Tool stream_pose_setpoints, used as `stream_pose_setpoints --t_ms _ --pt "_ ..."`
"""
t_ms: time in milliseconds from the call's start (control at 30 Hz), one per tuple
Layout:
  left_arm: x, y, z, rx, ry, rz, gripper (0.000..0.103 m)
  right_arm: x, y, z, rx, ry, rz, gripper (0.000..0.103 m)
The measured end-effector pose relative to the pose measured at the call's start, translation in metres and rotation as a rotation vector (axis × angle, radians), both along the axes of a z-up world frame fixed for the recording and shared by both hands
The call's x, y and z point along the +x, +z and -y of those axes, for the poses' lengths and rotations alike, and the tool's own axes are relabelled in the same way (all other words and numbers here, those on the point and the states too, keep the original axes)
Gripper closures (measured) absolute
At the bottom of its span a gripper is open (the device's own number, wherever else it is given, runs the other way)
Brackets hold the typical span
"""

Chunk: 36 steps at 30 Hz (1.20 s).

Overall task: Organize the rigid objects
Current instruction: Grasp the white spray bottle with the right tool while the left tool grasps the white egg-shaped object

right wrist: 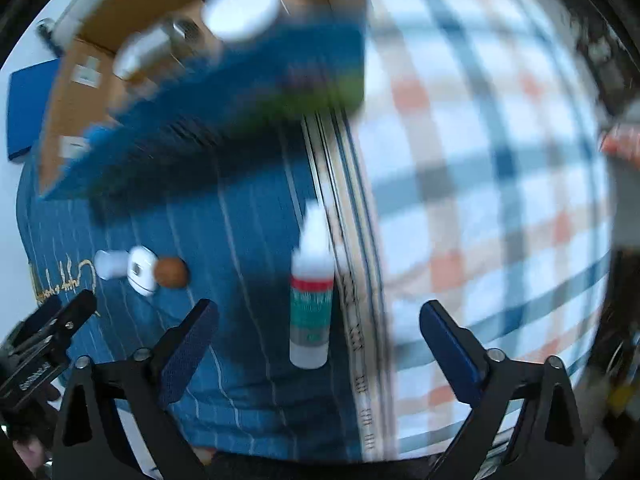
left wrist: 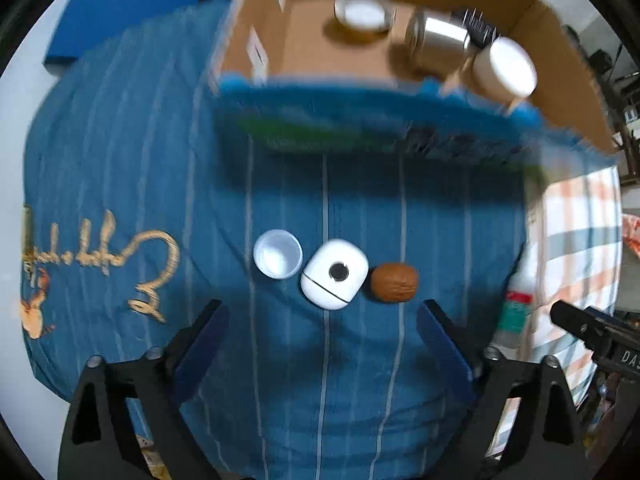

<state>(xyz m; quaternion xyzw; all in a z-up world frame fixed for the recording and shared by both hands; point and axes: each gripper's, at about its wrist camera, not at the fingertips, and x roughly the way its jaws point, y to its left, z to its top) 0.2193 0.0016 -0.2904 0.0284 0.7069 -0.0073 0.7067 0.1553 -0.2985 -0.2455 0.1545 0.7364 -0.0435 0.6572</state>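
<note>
Three small objects (left wrist: 335, 273), one bottle (right wrist: 311, 296)

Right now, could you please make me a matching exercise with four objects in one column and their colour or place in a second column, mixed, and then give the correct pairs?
Column 1:
1. walnut
2. small cup
3. squeeze bottle
4. metal can

Column 2:
A. lies inside the cardboard box
B. brown, right of the white case
C. white with a red band, lying near the edge of the striped blue cloth
D. white and open, left of the white case

Pairs: 1-B, 2-D, 3-C, 4-A
</note>
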Motion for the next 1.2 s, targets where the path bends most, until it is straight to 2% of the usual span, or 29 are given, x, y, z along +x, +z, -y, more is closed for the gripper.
stream_pose_setpoints --t_ms 100,167,267,367,533,633,700,767,800,900,967,1067,1200 --pt "0.003 -0.023 0.003 0.027 -0.015 -0.008 0.010 -0.007 -0.031 -0.003 0.016 -0.012 -0.048 0.018" --pt "0.007 -0.037 0.005 0.031 -0.026 -0.024 0.010 -0.009 -0.046 -0.009 0.008 0.003 -0.066 0.032" --pt "0.011 -0.055 0.010 0.035 -0.048 -0.068 0.022 -0.009 -0.058 -0.017 0.005 0.025 -0.076 0.041" --pt "0.018 -0.057 0.011 0.043 -0.052 -0.058 0.022 -0.009 -0.061 -0.023 -0.003 0.041 -0.079 0.048" --pt "0.027 -0.057 0.010 0.059 -0.069 -0.092 0.023 -0.009 -0.064 -0.032 -0.004 0.062 -0.089 0.052" --pt "0.027 -0.066 0.000 0.037 -0.055 -0.126 0.022 -0.012 -0.062 -0.034 0.002 0.070 -0.087 0.052" --pt "0.026 -0.076 -0.004 -0.006 -0.032 -0.146 0.022 -0.013 -0.059 -0.032 -0.013 0.084 -0.085 0.052" --pt "0.027 -0.081 -0.003 -0.003 -0.034 -0.145 0.023 -0.013 -0.062 -0.033 -0.018 0.085 -0.091 0.052" --pt "0.028 -0.083 0.000 0.007 -0.046 -0.142 0.027 -0.013 -0.064 -0.032 -0.015 0.081 -0.099 0.052" --pt "0.026 -0.087 0.004 -0.016 -0.030 -0.141 0.052 -0.016 -0.072 -0.033 -0.012 0.082 -0.116 0.053" --pt "0.025 -0.084 0.006 -0.020 -0.023 -0.141 0.054 -0.015 -0.072 -0.032 -0.026 0.096 -0.108 0.067" --pt "0.012 -0.079 0.003 -0.005 0.022 -0.166 0.054 -0.019 -0.072 -0.037 -0.019 0.139 -0.128 0.067" --pt "-0.021 -0.087 -0.006 -0.061 0.088 -0.229 0.053 -0.033 -0.072 -0.045 0.013 0.191 -0.154 0.067"
